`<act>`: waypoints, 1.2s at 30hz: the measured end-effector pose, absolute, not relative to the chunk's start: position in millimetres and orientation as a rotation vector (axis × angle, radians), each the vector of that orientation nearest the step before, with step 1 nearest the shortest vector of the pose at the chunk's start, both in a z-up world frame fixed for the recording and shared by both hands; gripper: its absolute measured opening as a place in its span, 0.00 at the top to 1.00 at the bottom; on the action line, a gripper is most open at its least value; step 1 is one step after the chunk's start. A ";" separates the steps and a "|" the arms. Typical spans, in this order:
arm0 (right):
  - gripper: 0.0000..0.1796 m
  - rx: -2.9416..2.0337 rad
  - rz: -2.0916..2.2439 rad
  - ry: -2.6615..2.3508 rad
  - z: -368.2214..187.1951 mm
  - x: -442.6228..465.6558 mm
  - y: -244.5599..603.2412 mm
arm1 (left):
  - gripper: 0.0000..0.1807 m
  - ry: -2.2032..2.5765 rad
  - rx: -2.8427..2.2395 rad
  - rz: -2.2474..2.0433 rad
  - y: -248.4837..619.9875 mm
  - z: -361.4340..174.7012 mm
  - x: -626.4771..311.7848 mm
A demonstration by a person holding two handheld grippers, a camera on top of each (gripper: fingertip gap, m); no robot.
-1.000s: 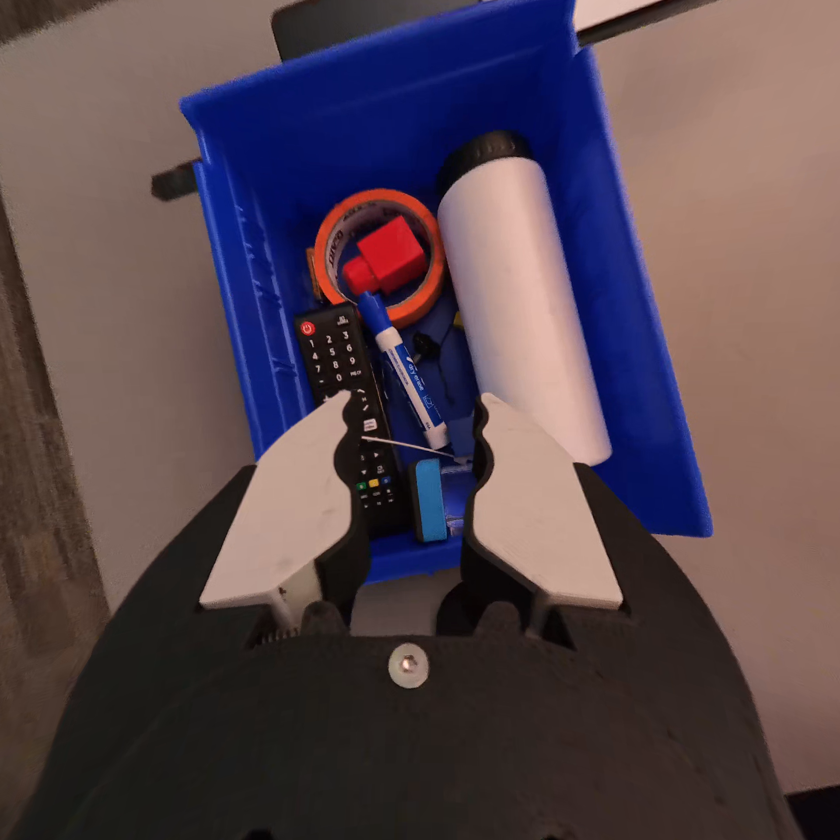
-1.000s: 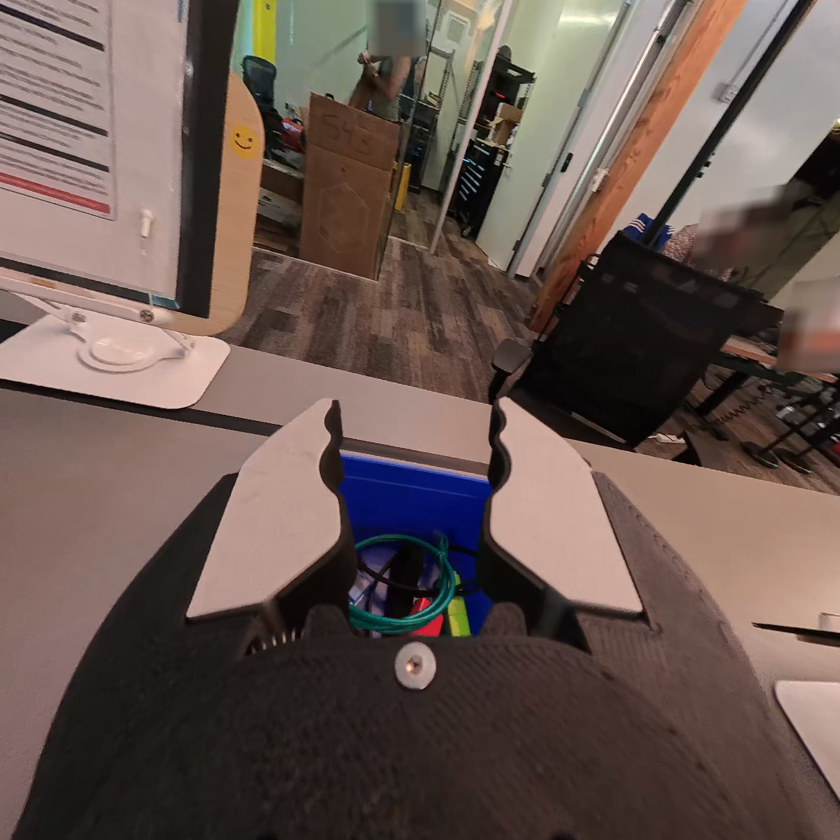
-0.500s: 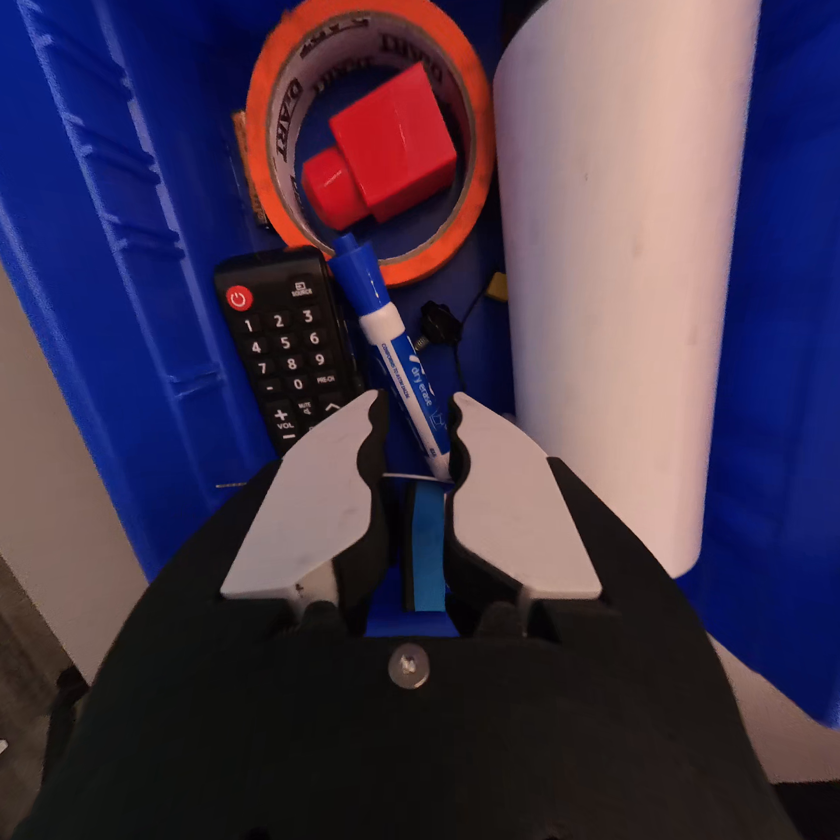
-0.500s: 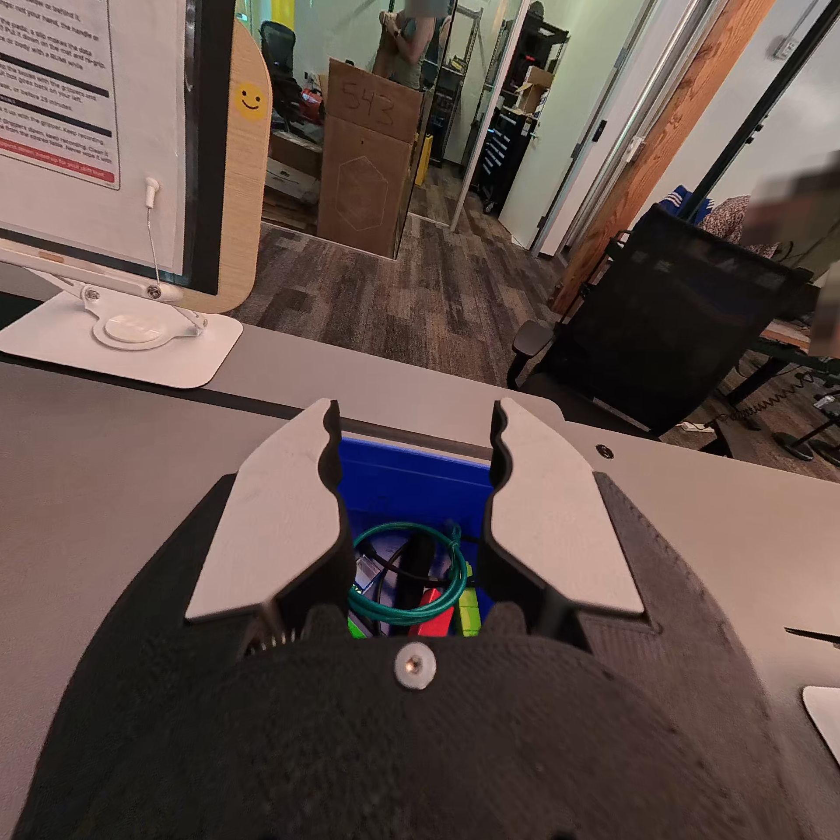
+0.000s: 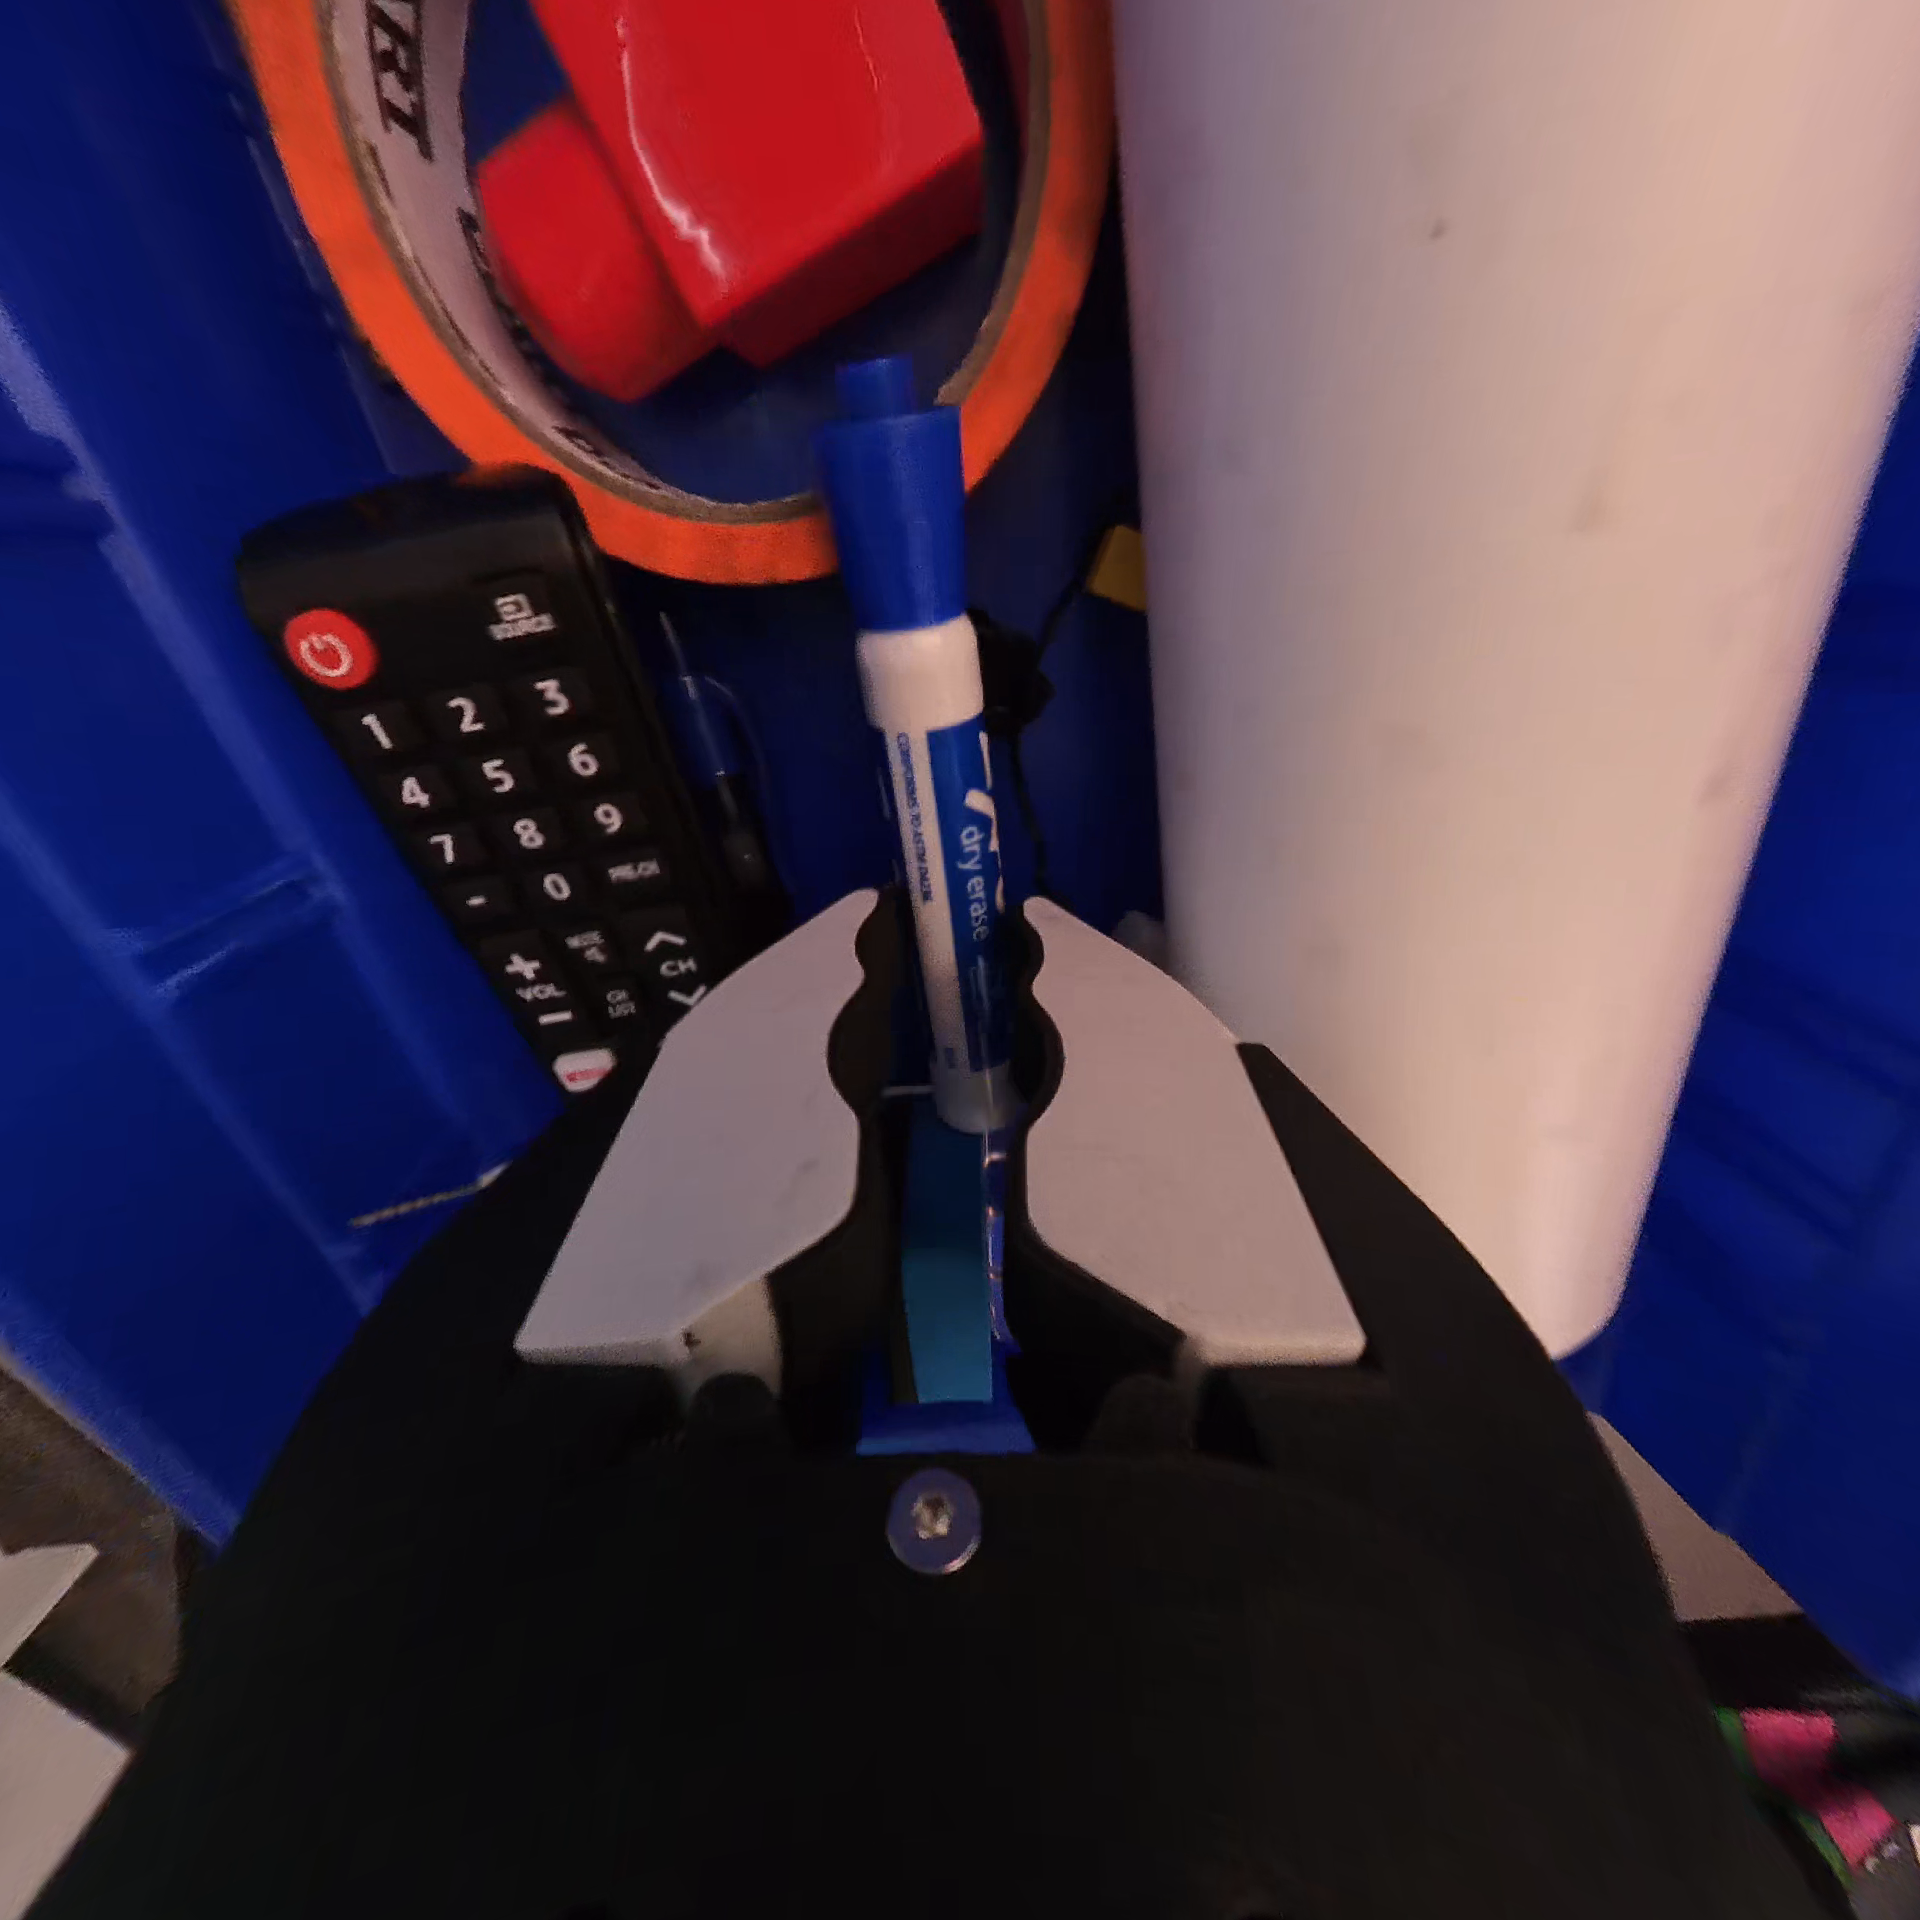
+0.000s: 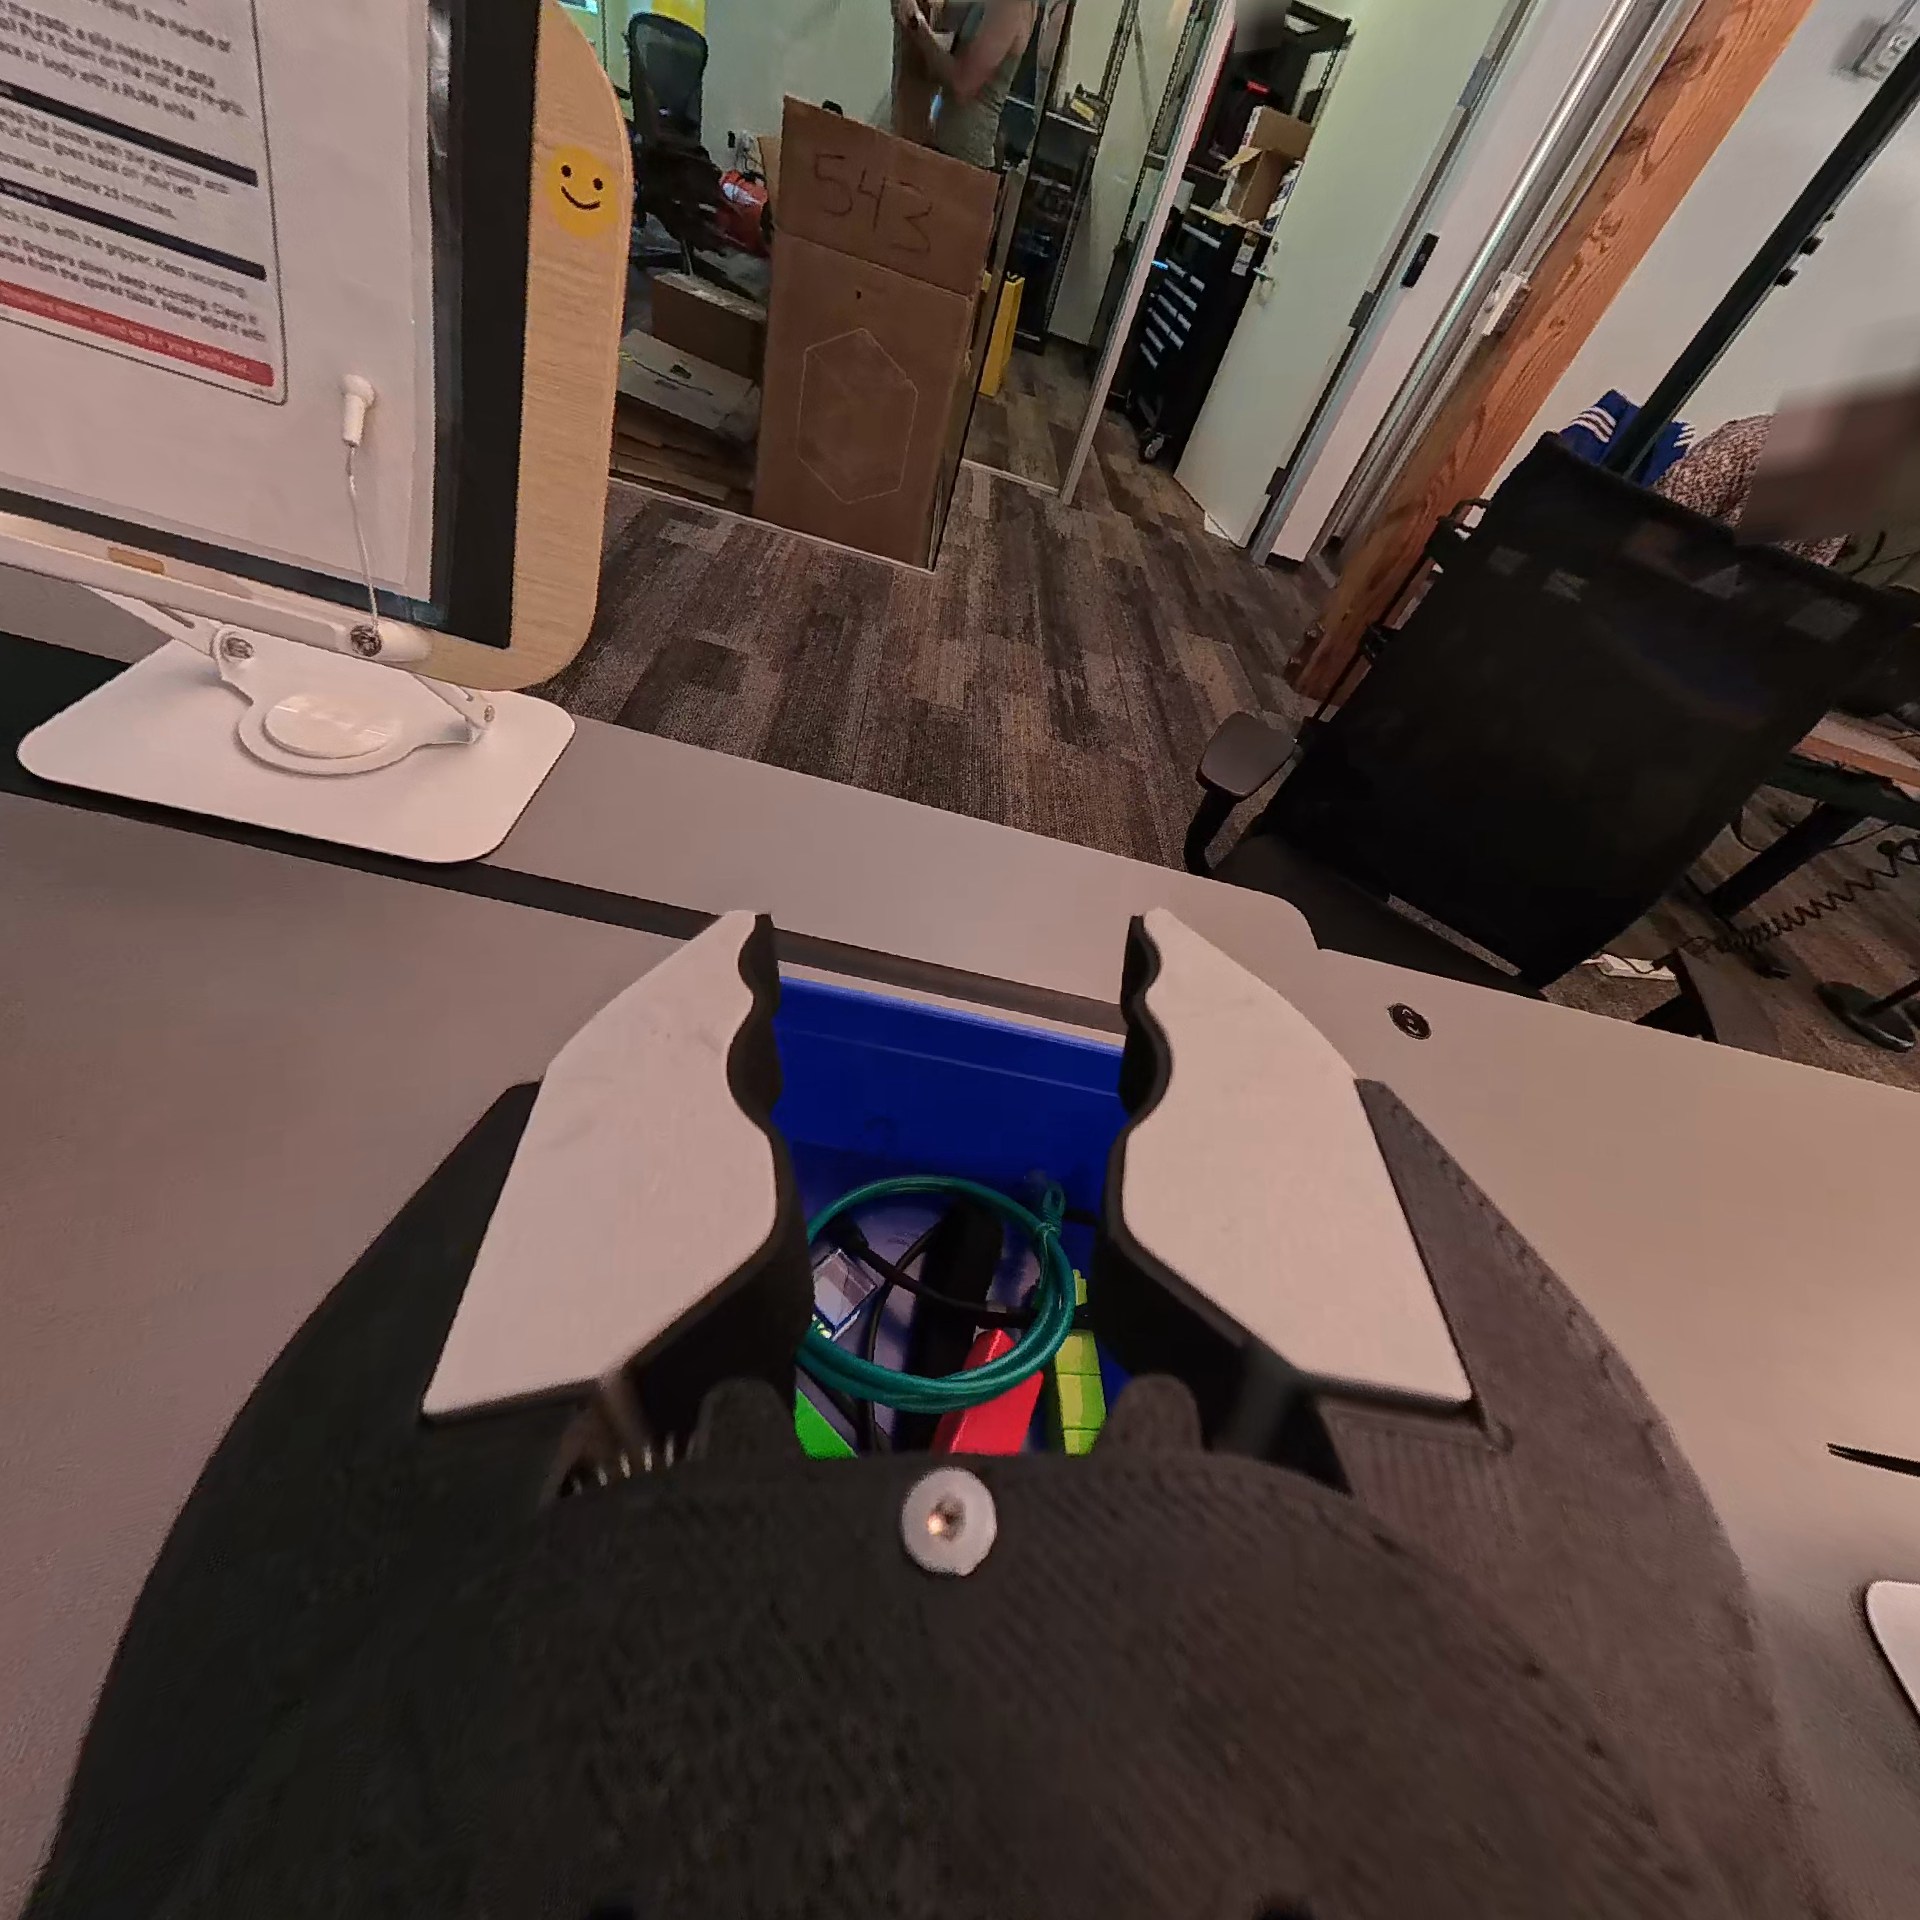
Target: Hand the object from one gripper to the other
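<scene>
Object: dry-erase marker (image 5: 928,790), white barrel with blue printed band
Cap: blue, on, pointing to 12 o'clock
Pose: lengthwise along the left wrist view, nearly straight
Grip: rear end pinched between the left gripper (image 5: 951,920) fingers
Place: inside the blue bin (image 5: 156,831), cap overlapping the orange tape roll's (image 5: 665,509) rim

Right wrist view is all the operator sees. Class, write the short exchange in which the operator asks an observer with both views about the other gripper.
Operator: Is anything grasped on the other side?
Observer: Yes. The left gripper has its jaws shut on a blue marker.
Operator: Where is that happening?
Observer: Inside a blue bin, with a black remote to the marker's left and a white cylinder to its right.
</scene>
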State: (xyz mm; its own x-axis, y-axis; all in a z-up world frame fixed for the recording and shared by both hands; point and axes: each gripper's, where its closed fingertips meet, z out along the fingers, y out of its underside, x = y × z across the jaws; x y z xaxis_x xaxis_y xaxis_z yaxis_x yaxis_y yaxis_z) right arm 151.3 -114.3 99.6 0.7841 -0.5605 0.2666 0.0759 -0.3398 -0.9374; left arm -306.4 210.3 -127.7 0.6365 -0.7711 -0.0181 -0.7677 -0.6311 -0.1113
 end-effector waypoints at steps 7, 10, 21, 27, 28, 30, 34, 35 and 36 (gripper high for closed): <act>0.64 -1.808 -0.728 0.244 103.2 132.6 -97.9 | 0.89 1.298 -2.429 -0.286 196.5 -51.6 -276.8; 0.64 -1.781 -0.793 0.088 109.2 112.2 -84.4 | 0.90 1.394 -2.210 -0.512 164.5 -10.4 -244.7; 0.65 -1.491 0.018 -0.831 91.1 -123.4 -48.8 | 0.90 1.938 -1.360 -1.337 -26.9 90.3 -184.6; 0.79 -1.262 0.794 -0.579 136.3 -156.2 -67.0 | 0.90 1.989 -1.240 -1.385 -59.7 101.8 -183.8; 0.83 -1.243 0.857 -0.542 138.9 -153.5 -66.4 | 0.90 1.989 -1.236 -1.383 -60.8 102.3 -183.8; 0.88 -1.237 0.928 -0.507 137.9 -149.9 -63.8 | 0.90 1.973 -1.238 -1.375 -59.3 103.5 -182.5; 0.87 -1.262 0.973 -0.517 132.3 -150.8 -62.8 | 0.90 1.946 -1.254 -1.399 -55.0 105.4 -181.1; 0.87 -1.270 0.972 -0.517 131.2 -151.2 -62.0 | 0.90 1.944 -1.257 -1.405 -54.6 105.5 -181.1; 0.88 -1.276 0.970 -0.520 130.2 -151.8 -61.7 | 0.90 1.948 -1.257 -1.405 -54.6 105.0 -181.2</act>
State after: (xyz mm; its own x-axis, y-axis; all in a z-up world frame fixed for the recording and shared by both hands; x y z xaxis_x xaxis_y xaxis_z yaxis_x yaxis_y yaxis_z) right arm -151.8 -61.7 130.2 0.5246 0.8322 -0.1794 -0.3118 -0.0083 -0.9501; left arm -181.2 -54.6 105.0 -0.4982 -0.8525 0.1585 -0.4198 0.0772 -0.9043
